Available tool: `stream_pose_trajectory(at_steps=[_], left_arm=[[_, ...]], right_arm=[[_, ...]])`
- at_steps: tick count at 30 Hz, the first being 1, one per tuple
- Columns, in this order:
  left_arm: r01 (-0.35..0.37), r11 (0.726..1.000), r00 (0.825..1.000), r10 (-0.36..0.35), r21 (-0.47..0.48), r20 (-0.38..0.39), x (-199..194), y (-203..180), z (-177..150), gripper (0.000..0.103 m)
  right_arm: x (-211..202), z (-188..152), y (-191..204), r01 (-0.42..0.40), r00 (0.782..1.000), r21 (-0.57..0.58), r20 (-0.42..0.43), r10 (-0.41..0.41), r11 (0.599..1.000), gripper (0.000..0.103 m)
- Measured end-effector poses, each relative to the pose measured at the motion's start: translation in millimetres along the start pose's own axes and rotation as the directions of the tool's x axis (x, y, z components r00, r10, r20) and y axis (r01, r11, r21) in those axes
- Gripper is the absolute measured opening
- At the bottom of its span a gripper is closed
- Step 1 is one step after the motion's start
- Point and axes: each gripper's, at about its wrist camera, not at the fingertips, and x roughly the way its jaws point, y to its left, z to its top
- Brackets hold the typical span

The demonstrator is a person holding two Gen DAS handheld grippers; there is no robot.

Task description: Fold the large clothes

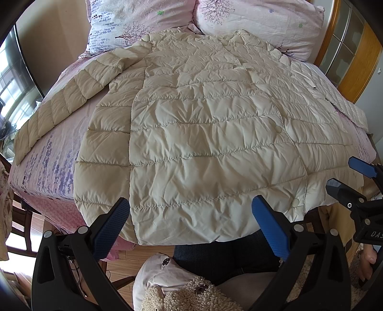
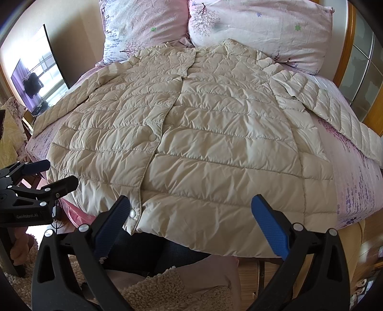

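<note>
A cream quilted down jacket (image 1: 203, 134) lies spread flat, front up, on a pink floral bed, collar toward the pillows and hem hanging over the near edge. It also fills the right wrist view (image 2: 191, 143). Its left sleeve (image 1: 59, 107) and right sleeve (image 2: 335, 112) stretch out sideways. My left gripper (image 1: 191, 227) is open and empty just before the hem's left half. My right gripper (image 2: 191, 224) is open and empty before the hem near the snap placket (image 2: 132, 213). The right gripper also shows in the left wrist view (image 1: 354, 177), and the left gripper in the right wrist view (image 2: 55, 174).
Two floral pillows (image 1: 258, 21) lie at the bed's head. A dark TV screen (image 2: 38, 79) stands at the left, a wooden frame with glass (image 1: 354, 55) at the right. The person's legs and fluffy slippers (image 1: 191, 294) are below, on wooden floor.
</note>
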Motion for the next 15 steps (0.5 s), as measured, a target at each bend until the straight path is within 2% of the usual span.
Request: stream_pose_trajectory(at_steps=[15], left_arm=[[0.000, 1.000, 1.000, 0.000, 0.000, 0.000, 0.0, 0.0, 0.0, 0.102]], right_arm=[[0.5, -0.2, -2.4, -0.007, 1.000, 0.011, 0.000, 0.007, 1.000, 0.101]])
